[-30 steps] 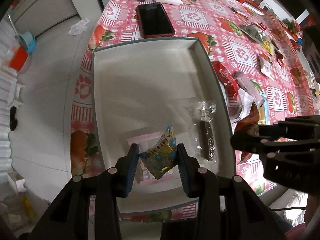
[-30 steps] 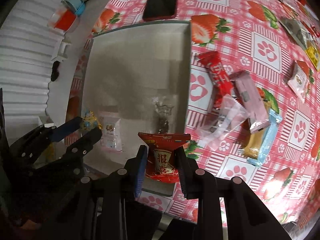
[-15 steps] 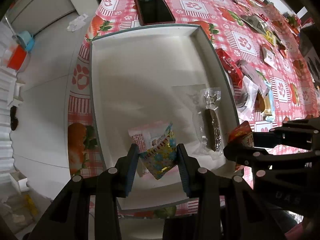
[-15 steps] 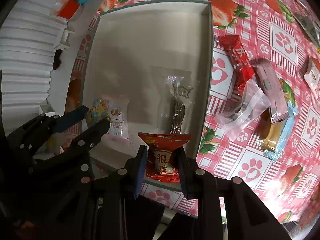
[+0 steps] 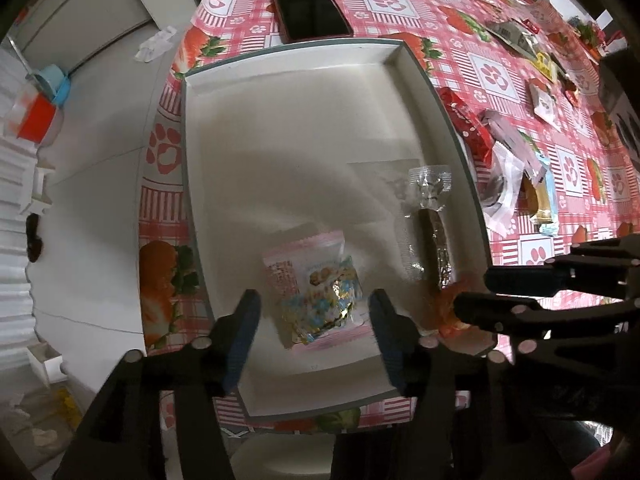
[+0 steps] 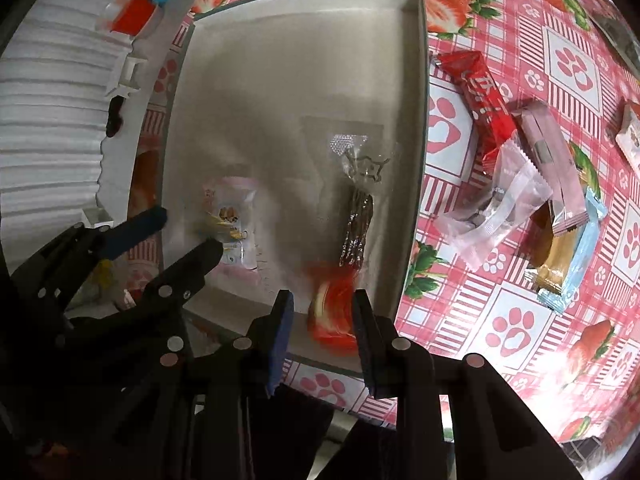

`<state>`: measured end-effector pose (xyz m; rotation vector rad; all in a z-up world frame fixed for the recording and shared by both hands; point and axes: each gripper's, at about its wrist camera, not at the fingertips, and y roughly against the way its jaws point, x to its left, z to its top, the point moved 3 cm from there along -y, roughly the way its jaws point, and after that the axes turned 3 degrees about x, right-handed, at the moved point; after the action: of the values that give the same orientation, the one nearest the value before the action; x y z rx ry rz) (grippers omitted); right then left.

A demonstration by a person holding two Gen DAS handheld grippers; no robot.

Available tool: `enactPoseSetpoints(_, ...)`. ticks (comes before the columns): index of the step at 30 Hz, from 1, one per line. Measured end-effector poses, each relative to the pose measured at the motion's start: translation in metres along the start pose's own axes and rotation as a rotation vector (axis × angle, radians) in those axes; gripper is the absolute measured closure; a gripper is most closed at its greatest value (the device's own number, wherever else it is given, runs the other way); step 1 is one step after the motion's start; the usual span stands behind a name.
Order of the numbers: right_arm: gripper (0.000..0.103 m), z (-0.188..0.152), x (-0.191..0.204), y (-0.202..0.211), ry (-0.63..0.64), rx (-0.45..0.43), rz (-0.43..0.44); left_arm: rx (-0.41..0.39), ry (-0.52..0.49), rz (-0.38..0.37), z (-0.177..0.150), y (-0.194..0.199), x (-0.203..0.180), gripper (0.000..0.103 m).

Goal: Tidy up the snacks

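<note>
There is one white box (image 5: 304, 128) on the bench (image 6: 520, 320). Inside it are four snacks: one pink packet (image 5: 304, 256), one blue and gold packet (image 5: 324, 308) on top of it, one clear wrapper with a dark stick (image 6: 356, 236), and one red packet (image 6: 334, 312). To the right of the box lie five more snacks (image 6: 520, 184) in a pile. One black phone (image 5: 312, 10) lies far off. There are two claws, the left claw (image 5: 314, 332) and the right claw (image 6: 322, 332).

red packet (image 6: 335, 316) between claw (image 6: 322, 334), tray (image 6: 420, 92)
</note>
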<state>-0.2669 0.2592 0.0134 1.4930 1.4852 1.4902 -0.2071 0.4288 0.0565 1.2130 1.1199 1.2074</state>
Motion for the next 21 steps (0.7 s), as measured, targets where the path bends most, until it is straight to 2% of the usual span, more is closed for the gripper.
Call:
enactPoseSetpoints(2, 0.070, -0.001, -0.004, 0.000, -0.015, -0.003, 0.003, -0.001, 0.013, 0.011, 0.001, 0.000, 0.003, 0.031)
enactPoseSetpoints(4, 0.051, -0.001, -0.011, 0.003, -0.036, -0.013, -0.008, 0.003, 0.025, 0.015, 0.003, 0.000, 0.006, 0.030)
enactPoseSetpoints(5, 0.036, -0.002, -0.015, 0.005, -0.049, -0.022, -0.011, 0.006, 0.032, 0.007, 0.003, 0.000, 0.007, 0.027)
enactPoseSetpoints(6, 0.028, -0.002, -0.019, 0.008, -0.060, -0.030, -0.003, 0.006, 0.038, -0.005, 0.004, 0.001, 0.008, 0.024)
enactPoseSetpoints(11, 0.024, -0.005, -0.038, 0.020, -0.107, -0.064, 0.009, -0.010, -0.003, -0.013, 0.009, 0.007, -0.005, 0.023)
enactPoseSetpoints(12, 0.009, -0.006, -0.046, 0.023, -0.122, -0.072, 0.007, -0.012, -0.014, -0.017, 0.011, 0.008, -0.009, 0.023)
enactPoseSetpoints(13, 0.000, -0.005, -0.051, 0.026, -0.139, -0.080, 0.005, -0.014, -0.027, -0.027, 0.013, 0.010, -0.014, 0.023)
enactPoseSetpoints(17, 0.000, -0.018, -0.090, 0.039, -0.250, -0.125, -0.018, -0.009, -0.056, -0.078, 0.023, 0.015, -0.031, 0.023)
enactPoseSetpoints(21, 0.000, -0.035, -0.134, 0.044, -0.373, -0.133, -0.026, -0.015, -0.079, -0.124, 0.042, 0.023, -0.051, 0.023)
